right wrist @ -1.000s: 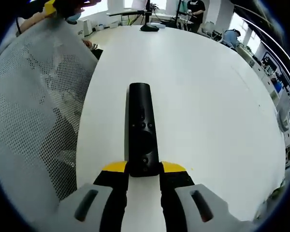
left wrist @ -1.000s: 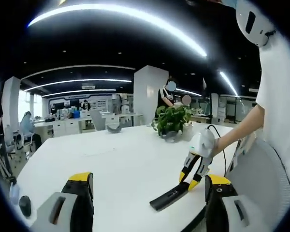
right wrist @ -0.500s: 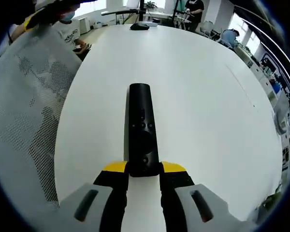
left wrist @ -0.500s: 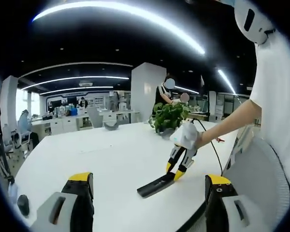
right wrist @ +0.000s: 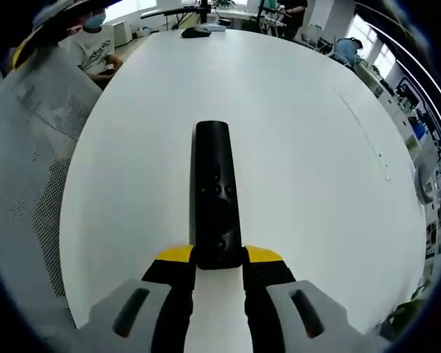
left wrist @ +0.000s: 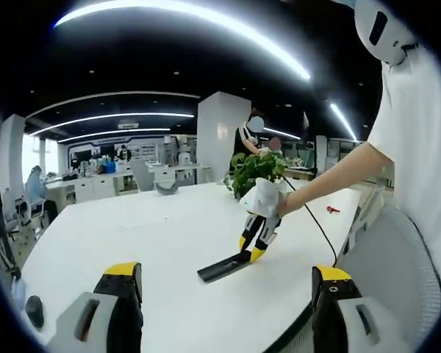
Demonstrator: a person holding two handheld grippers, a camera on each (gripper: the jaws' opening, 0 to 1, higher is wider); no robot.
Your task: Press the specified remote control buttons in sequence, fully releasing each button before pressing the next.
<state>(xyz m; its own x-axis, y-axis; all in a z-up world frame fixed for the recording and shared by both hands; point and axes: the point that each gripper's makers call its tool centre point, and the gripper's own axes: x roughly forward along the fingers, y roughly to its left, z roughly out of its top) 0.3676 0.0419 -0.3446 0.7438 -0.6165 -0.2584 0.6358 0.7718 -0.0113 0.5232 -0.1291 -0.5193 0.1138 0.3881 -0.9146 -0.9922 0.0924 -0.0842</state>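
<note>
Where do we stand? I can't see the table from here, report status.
Right claw shut on remote, held out over the white table. Left claw open, empty, hanging back. Nothing in the way; potted plant well behind.

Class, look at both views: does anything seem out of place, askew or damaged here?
Nothing stands out. The right hand-held gripper grips the black remote control by one end, with the remote looking intact. The left hand-held gripper is open over the white table.
</note>
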